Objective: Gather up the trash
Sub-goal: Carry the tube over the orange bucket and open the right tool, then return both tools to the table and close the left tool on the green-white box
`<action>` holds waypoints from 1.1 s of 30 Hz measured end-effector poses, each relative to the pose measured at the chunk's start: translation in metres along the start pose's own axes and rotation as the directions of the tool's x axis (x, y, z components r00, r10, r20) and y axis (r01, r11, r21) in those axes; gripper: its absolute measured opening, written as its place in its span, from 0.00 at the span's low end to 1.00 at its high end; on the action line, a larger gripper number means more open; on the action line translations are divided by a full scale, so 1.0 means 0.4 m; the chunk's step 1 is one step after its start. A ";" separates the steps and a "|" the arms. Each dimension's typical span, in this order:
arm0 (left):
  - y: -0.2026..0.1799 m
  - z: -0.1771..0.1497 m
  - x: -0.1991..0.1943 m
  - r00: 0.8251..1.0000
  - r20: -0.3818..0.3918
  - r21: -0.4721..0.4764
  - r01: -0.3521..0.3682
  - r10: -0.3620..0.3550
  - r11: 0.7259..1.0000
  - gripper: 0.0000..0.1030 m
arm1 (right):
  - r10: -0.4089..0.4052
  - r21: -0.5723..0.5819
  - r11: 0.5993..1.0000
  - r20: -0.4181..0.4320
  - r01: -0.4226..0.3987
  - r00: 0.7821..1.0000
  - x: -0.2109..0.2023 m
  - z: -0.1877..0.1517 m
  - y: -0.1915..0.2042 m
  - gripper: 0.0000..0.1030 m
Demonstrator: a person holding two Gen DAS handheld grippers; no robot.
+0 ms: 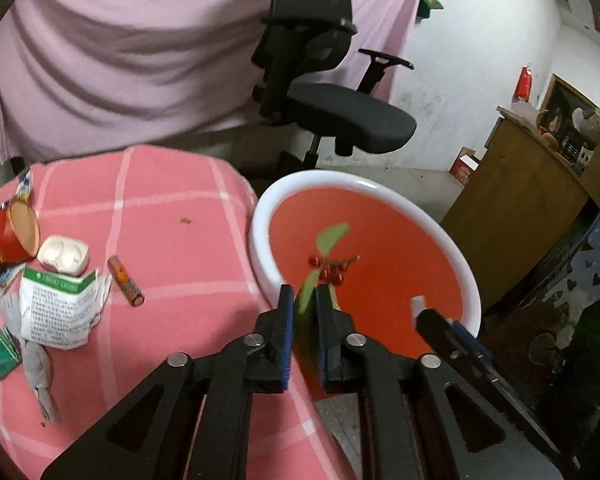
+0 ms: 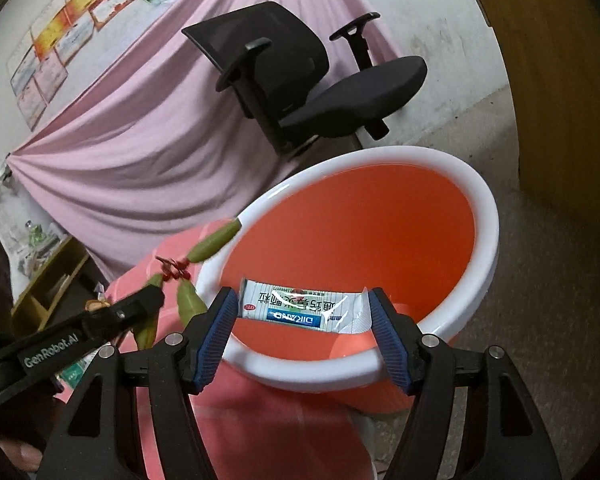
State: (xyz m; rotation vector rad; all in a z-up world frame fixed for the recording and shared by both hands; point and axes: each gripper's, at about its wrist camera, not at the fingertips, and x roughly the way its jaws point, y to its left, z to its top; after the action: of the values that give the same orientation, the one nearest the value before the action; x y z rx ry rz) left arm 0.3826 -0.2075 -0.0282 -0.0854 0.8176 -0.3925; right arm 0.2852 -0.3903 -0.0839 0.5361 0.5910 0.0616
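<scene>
While both grippers tilt down over the bin (image 2: 488, 248), the left gripper (image 1: 302, 300) pinches a leafy twig (image 1: 332, 266) and the right gripper (image 2: 302, 308), spread wide, holds a sachet (image 2: 300, 306) by its ends

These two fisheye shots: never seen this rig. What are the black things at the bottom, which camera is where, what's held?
No robot here: a person holds a pair of hand-held tongs in each hand, and each has a camera looking along its fingers.

The left wrist view shows the left tongs nearly shut on a sprig with green leaves and red berries, held over an orange bin with a white rim. On the pink checked cloth lie more trash: a red paper cup, a white plastic tray, a torn paper packet and a battery.

The right wrist view shows the right tongs gripping a small sachet by its ends above the same bin. The other tongs and sprig show at the left edge.
</scene>
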 end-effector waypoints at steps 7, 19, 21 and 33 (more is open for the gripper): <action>0.040 -0.021 -0.041 1.000 0.014 -0.069 0.006 -0.005 0.998 0.33 | -0.017 0.024 1.000 -0.003 0.017 1.000 0.000 0.004 -0.004 0.69; 0.090 -0.068 -0.214 0.977 0.205 -0.056 -0.053 0.063 0.997 0.49 | -0.037 -0.096 0.994 0.114 0.048 0.993 -0.038 0.009 0.063 1.00; 0.101 -0.082 -0.253 0.965 0.250 -0.044 -0.078 0.086 0.996 0.53 | -0.030 -0.115 0.992 0.149 0.048 0.988 -0.049 0.009 0.084 1.00; 0.237 -0.189 -0.429 0.813 0.489 -0.157 -0.273 0.315 0.949 0.97 | 0.091 -0.288 0.958 0.319 0.005 0.943 -0.120 -0.018 0.254 1.00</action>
State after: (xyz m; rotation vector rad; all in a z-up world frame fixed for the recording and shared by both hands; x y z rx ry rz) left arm 0.2510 -0.0500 0.0178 -0.1287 0.3073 -0.0303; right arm 0.2510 -0.3093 -0.0134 0.2687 0.2350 0.0954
